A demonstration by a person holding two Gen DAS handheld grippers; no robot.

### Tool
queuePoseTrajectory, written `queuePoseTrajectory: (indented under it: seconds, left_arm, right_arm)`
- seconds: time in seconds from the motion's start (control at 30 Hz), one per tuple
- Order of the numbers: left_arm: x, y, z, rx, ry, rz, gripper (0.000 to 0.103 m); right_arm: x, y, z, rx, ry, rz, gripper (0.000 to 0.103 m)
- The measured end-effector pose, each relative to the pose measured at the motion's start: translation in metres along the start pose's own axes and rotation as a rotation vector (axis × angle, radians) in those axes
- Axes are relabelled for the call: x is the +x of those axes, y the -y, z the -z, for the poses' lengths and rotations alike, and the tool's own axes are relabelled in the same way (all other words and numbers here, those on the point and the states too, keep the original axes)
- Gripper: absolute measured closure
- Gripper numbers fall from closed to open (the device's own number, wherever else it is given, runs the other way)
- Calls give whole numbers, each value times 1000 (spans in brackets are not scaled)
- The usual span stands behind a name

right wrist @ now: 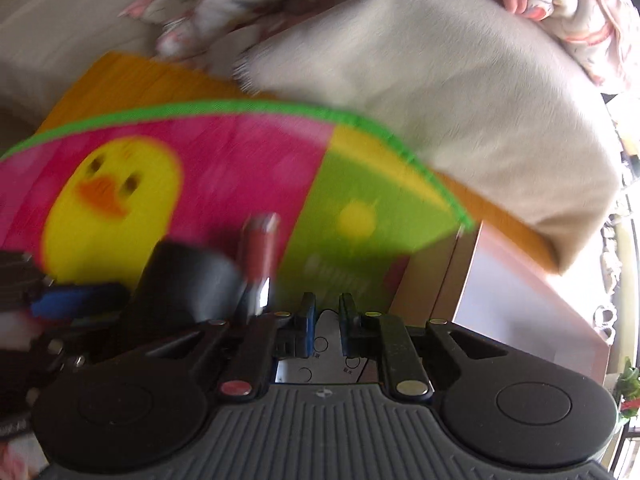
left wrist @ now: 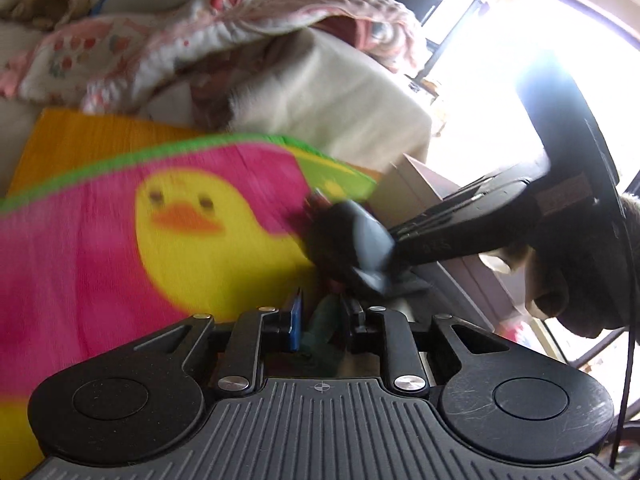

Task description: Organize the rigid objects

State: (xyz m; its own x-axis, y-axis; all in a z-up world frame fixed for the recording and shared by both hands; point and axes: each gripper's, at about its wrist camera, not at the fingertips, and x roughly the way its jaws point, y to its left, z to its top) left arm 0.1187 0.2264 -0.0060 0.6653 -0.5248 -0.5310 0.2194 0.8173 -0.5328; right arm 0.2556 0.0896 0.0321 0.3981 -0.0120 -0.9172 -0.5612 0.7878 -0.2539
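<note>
**Two grippers crowd a small cluster of objects on a duck-print cloth**

Nearest the left wrist camera, the left gripper (left wrist: 320, 316) has its fingers drawn close together around a dark green object (left wrist: 324, 320); blur and shadow leave it unclear whether the pads actually press on it. Just beyond, a dark grey-black object (left wrist: 356, 240) blocks the view ahead, and the right gripper (left wrist: 404, 276) reaches in from the right, its tips hidden behind that object.

In the right wrist view, the right gripper (right wrist: 324, 316) shows its fingers narrowly apart, with a white printed card or panel (right wrist: 328, 344) visible in the gap; whether it is pinched cannot be told. To the left stand the same dark object (right wrist: 188, 280) and a red cylinder (right wrist: 260, 248), upright and touching it. The left gripper's blue pad (right wrist: 68, 300) enters at the far left.

All this sits on a pink and green cloth printed with a yellow duck (right wrist: 112, 196), lying over an orange surface (right wrist: 132, 72). A pale box (right wrist: 516, 292) stands at the right. Farther back lie a cream cushion (right wrist: 460, 92) and a floral blanket (left wrist: 192, 32).
</note>
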Motion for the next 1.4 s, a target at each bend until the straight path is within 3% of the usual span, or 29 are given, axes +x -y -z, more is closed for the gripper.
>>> queuePoseTrajectory:
  seconds: [0.3, 0.37, 0.47, 0.5, 0.57, 0.6, 0.63, 0.73, 0.9, 1.07, 1.13, 1.27, 1.4]
  left_arm:
    - [-28, 36, 54, 1, -8, 31, 82]
    - [-26, 47, 59, 10, -14, 29, 80]
    - [-25, 67, 67, 48, -34, 24, 75]
    - [-26, 75, 70, 66, -40, 6, 75]
    - [-30, 90, 68, 110, -20, -47, 75]
    - [-35, 97, 65, 135, 7, -76, 75]
    - [-40, 104, 61, 154, 43, -105, 75]
    - [-49, 115, 44, 178, 165, -240, 75]
    - [-28, 102, 9, 122, 228, -384, 75]
    - [8, 89, -8, 123, 164, -437, 75]
    - [20, 88, -7, 130, 135, -442, 63]
    - [41, 94, -4, 205, 83, -490, 50]
    - [54, 88, -7, 211, 71, -530, 51]
  right_arm:
    - [-56, -36, 109, -101, 4, -245, 92]
    - [-60, -35, 134, -91, 13, -266, 92]
    - [-74, -31, 175, -130, 114, -204, 91]
    - [-79, -27, 190, -138, 155, -183, 84]
    - [-89, -18, 217, -166, 240, -148, 59]
    - [-95, -10, 229, -165, 289, -128, 40]
    - [-100, -3, 240, -154, 335, -109, 31]
    - [-106, 21, 270, -90, 455, -78, 31]
    - [-102, 47, 297, 52, 533, -117, 29]
    - [-87, 60, 310, 150, 552, -194, 29]
    - [-89, 64, 314, 151, 567, -211, 29]
    - [-79, 66, 313, 154, 582, -212, 25]
    - [-68, 69, 314, 197, 558, -244, 24]
